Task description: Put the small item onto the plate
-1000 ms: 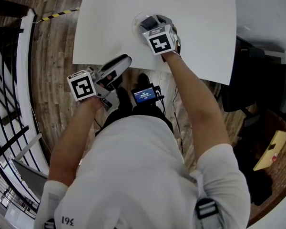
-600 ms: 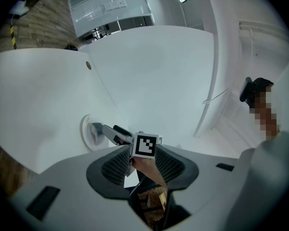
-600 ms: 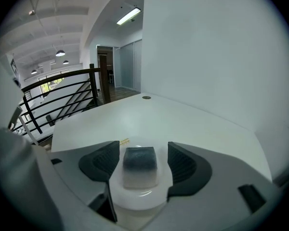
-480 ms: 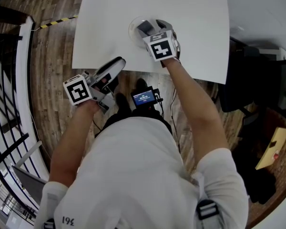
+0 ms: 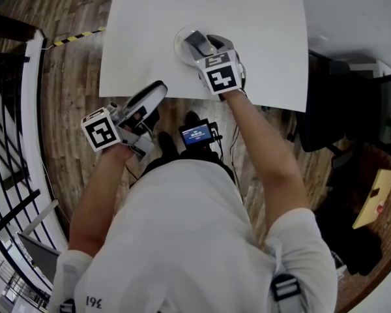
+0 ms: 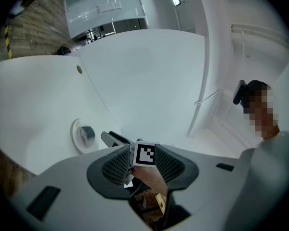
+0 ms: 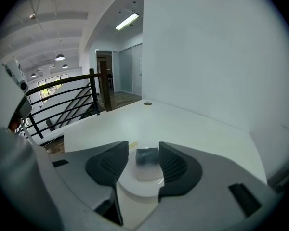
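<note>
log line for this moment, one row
item: lying on plate | right tongs: over plate, jaws just been closing, item between them ungripped | left tongs: open, empty

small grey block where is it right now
Head view, upper middle: the small grey block lies on the white plate near the front edge of the table.

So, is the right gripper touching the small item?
Apart. The left gripper view shows a clear gap between the right gripper and the small item.
</note>
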Demonstrator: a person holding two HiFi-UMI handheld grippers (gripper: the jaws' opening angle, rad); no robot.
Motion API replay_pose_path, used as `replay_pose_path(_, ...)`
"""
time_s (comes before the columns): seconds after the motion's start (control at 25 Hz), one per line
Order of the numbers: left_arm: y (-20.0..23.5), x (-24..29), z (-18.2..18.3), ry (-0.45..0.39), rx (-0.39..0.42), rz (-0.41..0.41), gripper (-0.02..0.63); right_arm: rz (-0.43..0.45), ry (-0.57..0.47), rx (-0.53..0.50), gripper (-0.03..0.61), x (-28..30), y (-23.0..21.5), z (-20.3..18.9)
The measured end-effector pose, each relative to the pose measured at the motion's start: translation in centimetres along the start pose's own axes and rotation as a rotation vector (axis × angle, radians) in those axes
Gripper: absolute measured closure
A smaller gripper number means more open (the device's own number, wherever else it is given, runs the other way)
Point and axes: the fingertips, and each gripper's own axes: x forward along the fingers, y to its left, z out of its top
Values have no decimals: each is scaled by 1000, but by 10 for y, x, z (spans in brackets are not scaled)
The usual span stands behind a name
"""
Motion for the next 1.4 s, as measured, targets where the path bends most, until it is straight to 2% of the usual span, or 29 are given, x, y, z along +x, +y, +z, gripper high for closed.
replay_pose_path(0.16, -7, -6, -2, 19, 13, -6, 466, -18, -21, 17, 429, -15, 3, 5)
replay_pose_path(0.44, -18, -18, -1, 8, 1, -28, 466, -61, -42, 48, 577, -42, 5, 8)
replay_pose_path(0.64, -33, -25, -2, 12, 9, -63, 466, -30, -64, 77, 577, -63, 22, 14)
replay_pose_path(0.92, -62, -32, -1, 0, 33, -122, 466, -9, -146, 128, 577, -98, 35, 33)
replay_pose_path(1.4, -95, -54, 3, -36, 45, -177, 466, 61, -254, 248, 577, -159, 67, 59)
